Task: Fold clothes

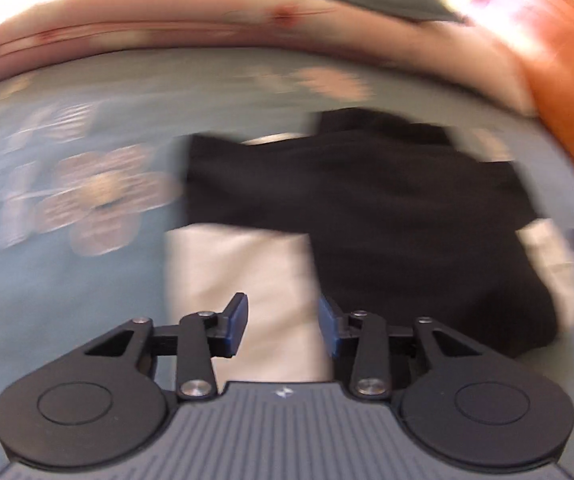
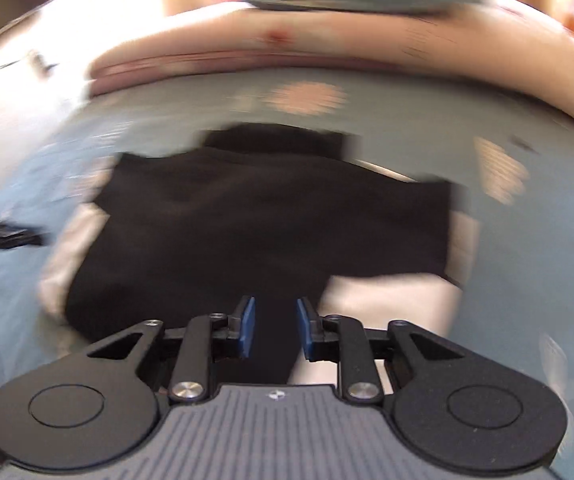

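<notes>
Bright glare up top, heavy motion blur, fisheye-curved edges.

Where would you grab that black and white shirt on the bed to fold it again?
Probably the near hem of the shirt, one gripper at each corner, coming in low from the near side. It lies flat on the blue sheet, so its edges are the only parts pads can get under. The left gripper and right gripper are open and hold nothing.

Blue floral bedsheet (image 1: pixel 87 300), pink quilt (image 1: pixel 167 36)
</notes>
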`<state>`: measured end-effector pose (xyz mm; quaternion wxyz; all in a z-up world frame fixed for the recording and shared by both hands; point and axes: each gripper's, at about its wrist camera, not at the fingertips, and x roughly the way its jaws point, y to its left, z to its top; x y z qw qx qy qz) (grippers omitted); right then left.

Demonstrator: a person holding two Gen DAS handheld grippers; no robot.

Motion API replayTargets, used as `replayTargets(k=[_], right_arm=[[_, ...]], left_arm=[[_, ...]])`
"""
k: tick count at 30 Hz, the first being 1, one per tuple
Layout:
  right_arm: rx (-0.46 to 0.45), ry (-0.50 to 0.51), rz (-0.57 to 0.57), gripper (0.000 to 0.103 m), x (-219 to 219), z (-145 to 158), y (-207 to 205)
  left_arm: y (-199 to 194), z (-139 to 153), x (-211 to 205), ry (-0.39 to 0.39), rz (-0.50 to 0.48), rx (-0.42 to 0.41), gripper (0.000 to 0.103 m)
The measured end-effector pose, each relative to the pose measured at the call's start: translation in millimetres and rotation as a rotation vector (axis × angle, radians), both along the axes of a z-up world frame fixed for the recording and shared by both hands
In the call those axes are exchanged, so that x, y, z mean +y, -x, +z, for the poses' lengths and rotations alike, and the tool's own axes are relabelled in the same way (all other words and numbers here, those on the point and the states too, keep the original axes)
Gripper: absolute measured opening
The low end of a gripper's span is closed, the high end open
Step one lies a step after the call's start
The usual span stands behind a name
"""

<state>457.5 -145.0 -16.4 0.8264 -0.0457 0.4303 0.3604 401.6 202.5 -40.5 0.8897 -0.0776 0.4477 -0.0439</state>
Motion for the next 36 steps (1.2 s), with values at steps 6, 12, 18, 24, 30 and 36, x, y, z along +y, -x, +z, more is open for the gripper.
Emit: replayTargets(k=[6,12,18,24,30,36], right_arm=[[0.007,0.049,0.224,0.007,88.7,-52.8,-5.1],[0.085,0.144,0.207,0.0,76.1,-119.6,0.7],[0.066,0.072,0.112,0.007,51.3,-70.6,-8.9],[-0.062,0.038,-0.012,0.016,72.2,-55.5,-61.9],[0.014,0.105,-0.056,0.016,97.8,-116.4,-92.0],[0.017,0.015,-0.141,0.02,61.8,-76.2,-86.0]], left_arm=[[-46.6,-36.5,-87.9,0.005,-0.343,-0.022,0.038],[-38.5,-95.8,-107.3,-0.133,-0.418,0.084,0.037],[-41.4,-48.1,-85.0,-0.084,-0.339,-0.033,0.043],[-102.7,-47.5,-84.6,-0.084,-0.278,-0.137,0.057],[-146.3,-95.2,-85.9,-0.006,-0.188,-0.008,0.068],[-121.2,-56.9,-84.3,-0.023,-0.211,-0.101,0.063]])
